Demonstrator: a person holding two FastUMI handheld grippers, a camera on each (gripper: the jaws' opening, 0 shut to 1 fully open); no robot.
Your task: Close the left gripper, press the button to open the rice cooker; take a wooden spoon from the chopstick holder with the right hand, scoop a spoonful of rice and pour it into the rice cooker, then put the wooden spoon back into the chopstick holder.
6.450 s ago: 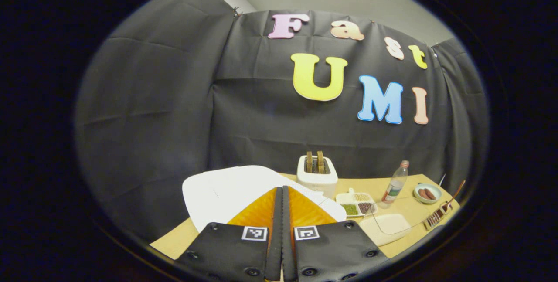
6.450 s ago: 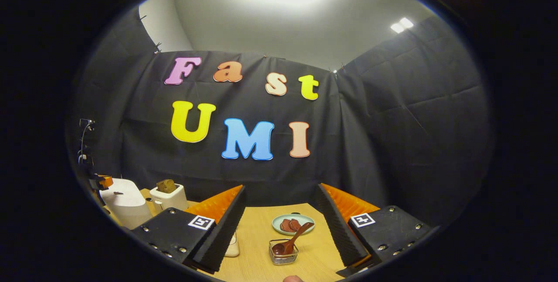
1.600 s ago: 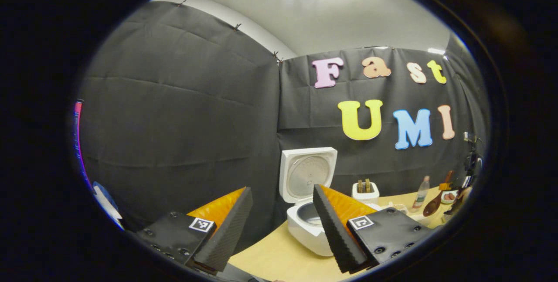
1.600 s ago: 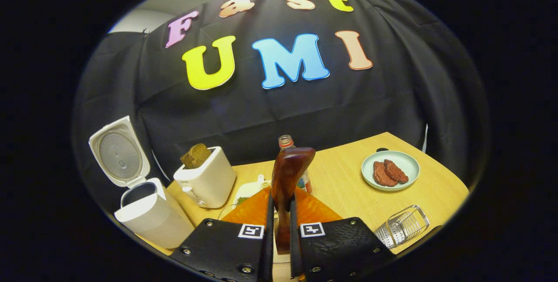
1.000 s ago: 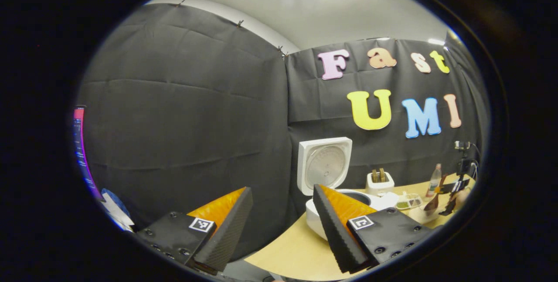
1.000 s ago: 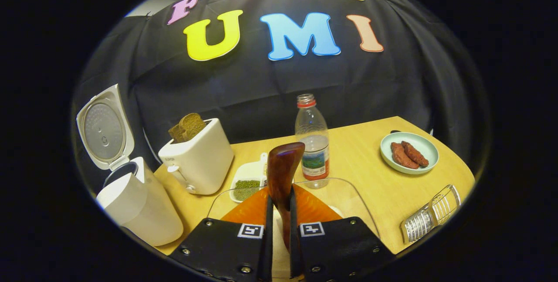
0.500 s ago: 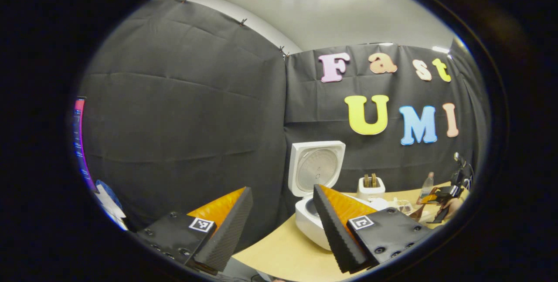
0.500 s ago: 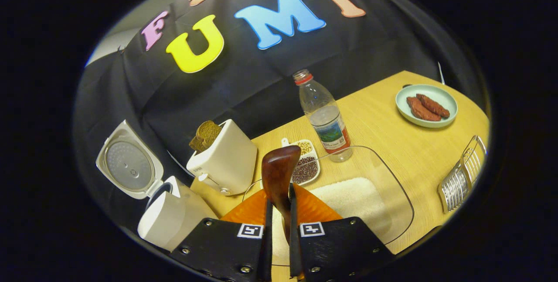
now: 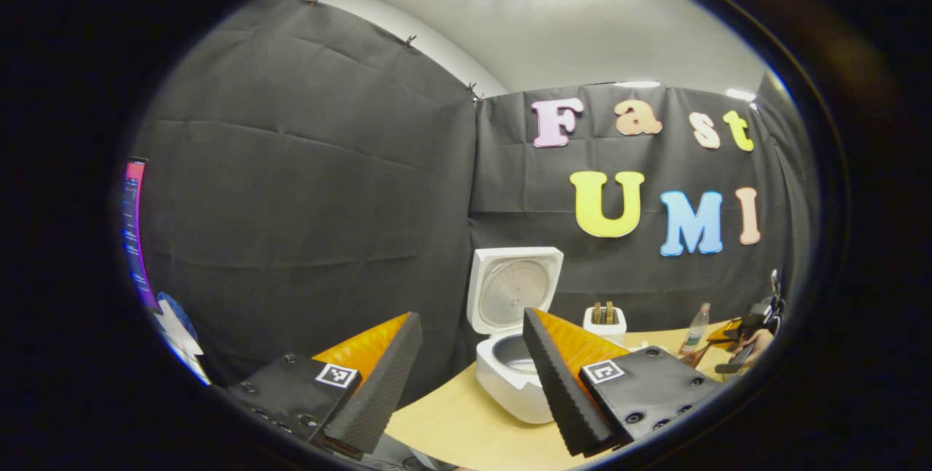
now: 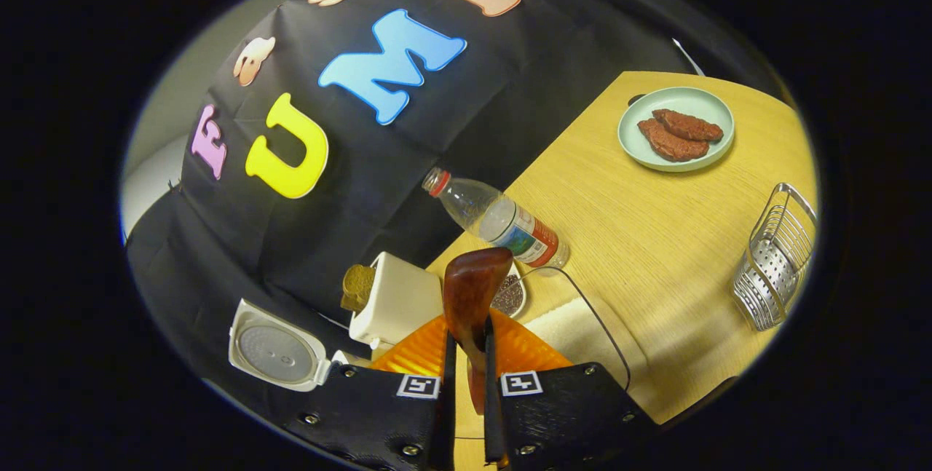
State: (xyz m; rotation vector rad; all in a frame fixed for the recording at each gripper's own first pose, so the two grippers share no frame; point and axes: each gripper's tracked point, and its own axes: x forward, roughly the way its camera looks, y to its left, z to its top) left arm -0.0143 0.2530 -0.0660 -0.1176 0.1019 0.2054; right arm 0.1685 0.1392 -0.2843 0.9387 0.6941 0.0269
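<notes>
Rice cooker (image 9: 513,354) stands just ahead of our left tool (image 9: 472,373), a little to its right side, on the desk (image 9: 466,431). Its lid (image 9: 513,289) is up and we see the bare pot inside. The left tool holds nothing and its two fingers stand wide apart.

Our right tool (image 10: 466,376) grips the wooden spoon (image 10: 472,296): both fingers press on the handle, and the bowl of the spoon points forward, away from us. The right gripper view is tilted. Just under and ahead of the spoon is the glass tray with white rice (image 10: 575,333). We cannot tell if the spoon touches the rice.

To the right of the right tool, well apart, the wire chopstick holder (image 10: 775,260) sits on the desk. Farther ahead we see a plastic bottle (image 10: 499,220), and beyond it a plate with meat (image 10: 673,129). To the left of the spoon is a toaster with bread (image 10: 393,300).
</notes>
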